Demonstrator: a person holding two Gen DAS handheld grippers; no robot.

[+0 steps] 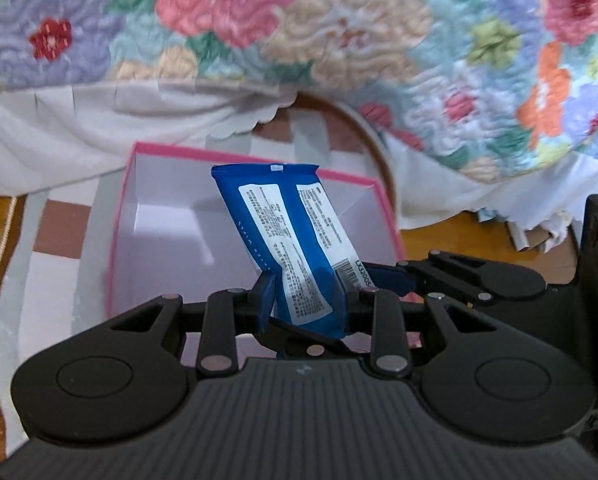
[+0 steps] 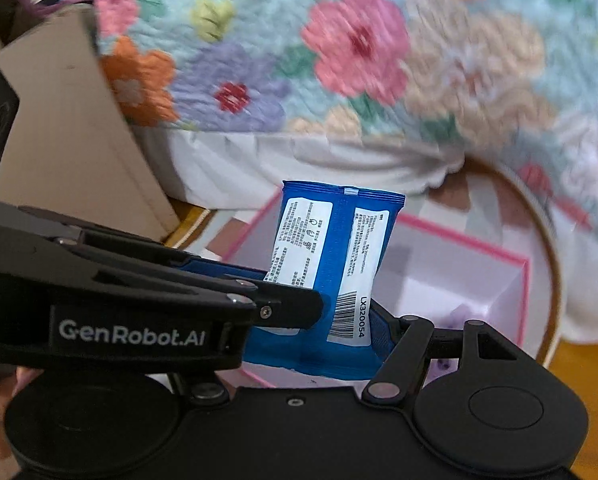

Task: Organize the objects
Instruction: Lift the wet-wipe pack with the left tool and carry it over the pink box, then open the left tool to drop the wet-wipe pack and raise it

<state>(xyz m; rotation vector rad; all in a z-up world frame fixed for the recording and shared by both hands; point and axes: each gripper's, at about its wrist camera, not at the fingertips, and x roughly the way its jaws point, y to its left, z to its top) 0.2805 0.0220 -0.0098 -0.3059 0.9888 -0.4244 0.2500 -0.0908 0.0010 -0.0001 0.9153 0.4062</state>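
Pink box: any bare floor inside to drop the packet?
Pink box: in the left wrist view the white floor left of the blue packet, toward the left wall, looks bare. Crowded nearest the camera: left gripper grips the packet; right gripper alongside.

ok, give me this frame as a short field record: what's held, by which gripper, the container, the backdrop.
held item: blue foil packet with white printed labels and a barcode, upright, leaning a little
left gripper: shut on the packet's lower end
right gripper: jaws partly spread, one blue pad against the packet's barcode edge; a real grip cannot be told
container: pink-rimmed white cardboard box, open, behind and below the packet
box contents: small purple bits in one corner in the right wrist view, otherwise bare
backdrop: floral quilted bedspread with white skirt
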